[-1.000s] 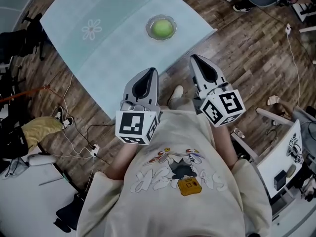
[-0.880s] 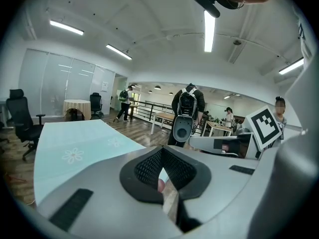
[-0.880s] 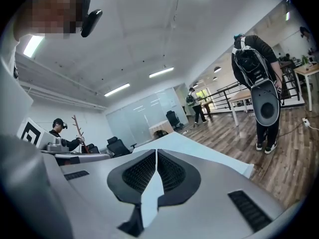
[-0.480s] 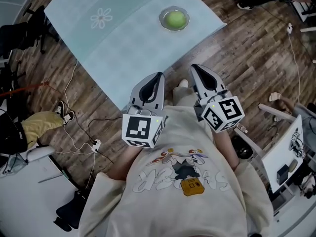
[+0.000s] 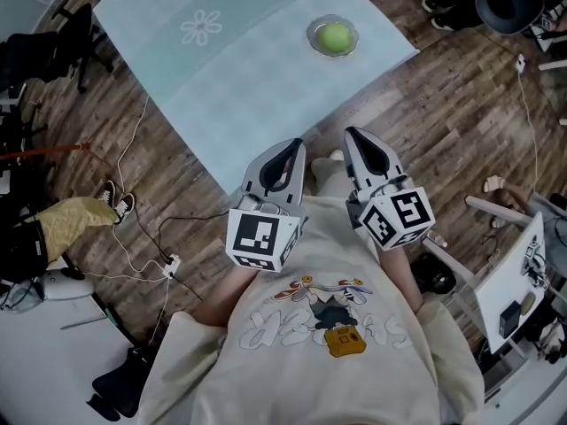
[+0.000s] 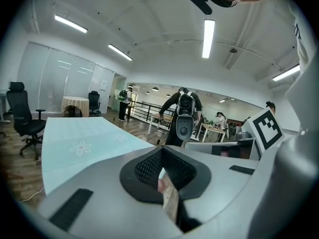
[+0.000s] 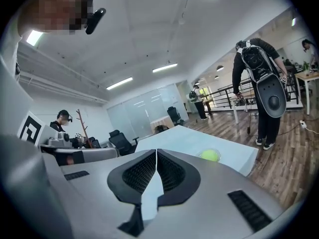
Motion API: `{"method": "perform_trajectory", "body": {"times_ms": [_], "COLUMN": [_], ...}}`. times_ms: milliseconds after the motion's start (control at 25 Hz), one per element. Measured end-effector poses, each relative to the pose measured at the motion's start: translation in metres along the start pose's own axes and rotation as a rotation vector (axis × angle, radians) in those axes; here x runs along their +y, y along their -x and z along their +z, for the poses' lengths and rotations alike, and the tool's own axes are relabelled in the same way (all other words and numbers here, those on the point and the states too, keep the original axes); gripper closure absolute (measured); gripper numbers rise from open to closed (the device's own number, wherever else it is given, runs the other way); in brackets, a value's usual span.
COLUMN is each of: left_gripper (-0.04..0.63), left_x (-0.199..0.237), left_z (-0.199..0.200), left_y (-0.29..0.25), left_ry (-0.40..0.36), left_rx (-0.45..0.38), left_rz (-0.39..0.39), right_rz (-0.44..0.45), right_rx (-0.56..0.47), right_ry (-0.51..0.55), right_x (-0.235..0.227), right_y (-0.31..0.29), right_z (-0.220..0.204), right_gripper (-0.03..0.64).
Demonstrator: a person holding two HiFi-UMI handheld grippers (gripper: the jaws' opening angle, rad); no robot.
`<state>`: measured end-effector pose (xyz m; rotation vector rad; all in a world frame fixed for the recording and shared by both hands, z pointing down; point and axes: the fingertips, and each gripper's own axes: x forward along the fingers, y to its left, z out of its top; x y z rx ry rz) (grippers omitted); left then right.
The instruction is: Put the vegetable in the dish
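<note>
Head view with both claw views. The left claw (image 5: 295,143) and the right claw (image 5: 353,134) are held side by side in front of the person's chest, over the wooden floor (image 5: 443,104) and short of the counter (image 5: 230,69). The hands that carry them are hidden beneath each marker cube (image 5: 261,239).

Left claw (image 6: 160,150): tips together, nothing gripped. Only a narrow slot behind the tips stays open, and what shows through it is too blurred to name. The claw's own body covers the near edge of the counter (image 6: 79,143).

Right claw (image 7: 155,151): tips likewise closed against each other and empty; pale counter surface shows through the slot behind them.

The green vegetable (image 5: 334,35) already lies in the clear dish (image 5: 313,30), well ahead of both claws and a little to the right of the right claw's tips, near the counter's edge. From the right claw the vegetable (image 7: 210,155) is a small green spot, and the dish around it can barely be made out. The counter's far end is cut off by the frame
</note>
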<state>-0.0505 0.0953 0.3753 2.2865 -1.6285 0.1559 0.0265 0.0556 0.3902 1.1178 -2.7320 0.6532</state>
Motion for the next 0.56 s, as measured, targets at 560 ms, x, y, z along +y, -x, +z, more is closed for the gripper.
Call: {"method": "perform_trajectory", "body": {"times_ms": [560], "left_gripper": [0.588], "left_x": [0.008], "left_z": [-0.012], "left_y": [0.014], "left_ry": [0.022], "left_rx": [0.005], "left_rz": [-0.023], "right_rz": [-0.029], "right_rx": [0.019], "right_ry": [0.023], "right_x": [0.014], "right_y": [0.002], "right_z": [-0.009], "right_gripper": [0.589]}}
